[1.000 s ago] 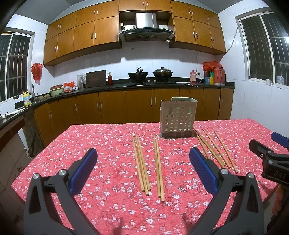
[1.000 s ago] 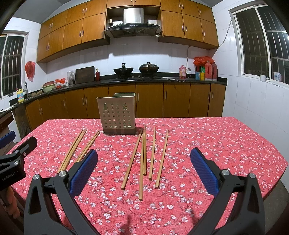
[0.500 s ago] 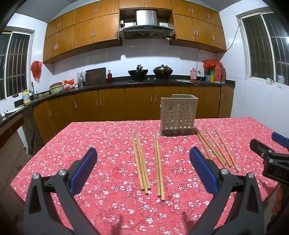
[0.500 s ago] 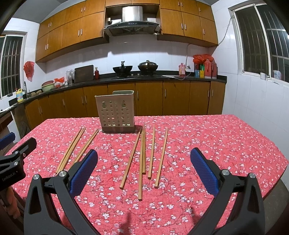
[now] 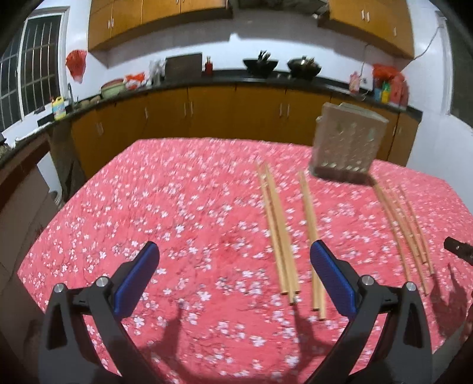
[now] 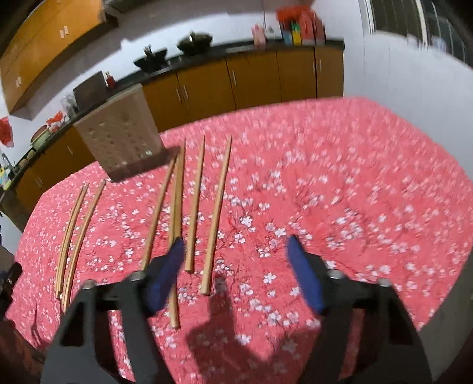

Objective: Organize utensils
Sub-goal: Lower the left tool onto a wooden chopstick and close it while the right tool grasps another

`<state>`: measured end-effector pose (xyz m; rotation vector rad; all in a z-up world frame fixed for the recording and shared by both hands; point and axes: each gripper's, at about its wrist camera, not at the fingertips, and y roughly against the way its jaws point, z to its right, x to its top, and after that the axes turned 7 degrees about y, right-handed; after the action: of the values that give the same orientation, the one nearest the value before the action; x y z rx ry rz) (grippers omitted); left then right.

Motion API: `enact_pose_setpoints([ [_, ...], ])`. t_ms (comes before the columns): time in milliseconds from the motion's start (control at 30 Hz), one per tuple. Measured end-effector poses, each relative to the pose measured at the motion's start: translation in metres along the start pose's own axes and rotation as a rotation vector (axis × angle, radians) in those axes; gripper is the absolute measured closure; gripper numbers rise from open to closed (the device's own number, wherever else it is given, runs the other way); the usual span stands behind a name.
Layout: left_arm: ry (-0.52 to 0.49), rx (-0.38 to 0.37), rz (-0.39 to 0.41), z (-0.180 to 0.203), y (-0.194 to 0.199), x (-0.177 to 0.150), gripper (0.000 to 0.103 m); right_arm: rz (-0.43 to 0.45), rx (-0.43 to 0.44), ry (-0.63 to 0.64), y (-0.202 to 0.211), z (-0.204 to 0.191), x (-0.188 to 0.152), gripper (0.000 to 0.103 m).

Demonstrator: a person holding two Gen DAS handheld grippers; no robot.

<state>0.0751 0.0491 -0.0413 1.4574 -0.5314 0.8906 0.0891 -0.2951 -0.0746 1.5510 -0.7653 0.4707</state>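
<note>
1. kitchen with white walls, evenly lit.
2. wooden upper cabinets along the far wall, more at far right.
3. wooden base cabinets under a dark countertop, wrapping round the left side.
4. barred window at left; a second window at right.
5. on the far counter: two dark pots, a dark board leaning on the wall, bowls, a yellow bottle at left, red bags and bottles at right.
6. red bag hanging on the left wall.
7. near, a table under a red cloth with white blossoms.
</note>
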Motion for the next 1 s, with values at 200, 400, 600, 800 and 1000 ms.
enact_pose_setpoints([
  [200, 0.044, -0.058, -0.091, -0.008, -0.024, 0.006, 0.006, -0.051, 0.037, 0.023, -0.025, -0.011, 0.011, 0.064],
  [400, 0.001, -0.108, -0.170, 0.004, -0.048, 0.011, 0.037, -0.086, 0.026, 0.060, -0.048, -0.021, 0.013, 0.073],
  [600, -0.045, -0.113, -0.238, 0.015, -0.070, 0.011, 0.052, -0.067, 0.004, 0.090, -0.049, -0.022, 0.013, 0.083],
  [800, -0.058, -0.113, -0.266, 0.017, -0.080, 0.014, 0.057, -0.069, -0.011, 0.105, -0.051, -0.025, 0.014, 0.083],
  [1000, -0.028, -0.114, -0.297, 0.014, -0.089, 0.022, 0.072, -0.070, -0.008, 0.109, -0.058, -0.026, 0.017, 0.084],
])
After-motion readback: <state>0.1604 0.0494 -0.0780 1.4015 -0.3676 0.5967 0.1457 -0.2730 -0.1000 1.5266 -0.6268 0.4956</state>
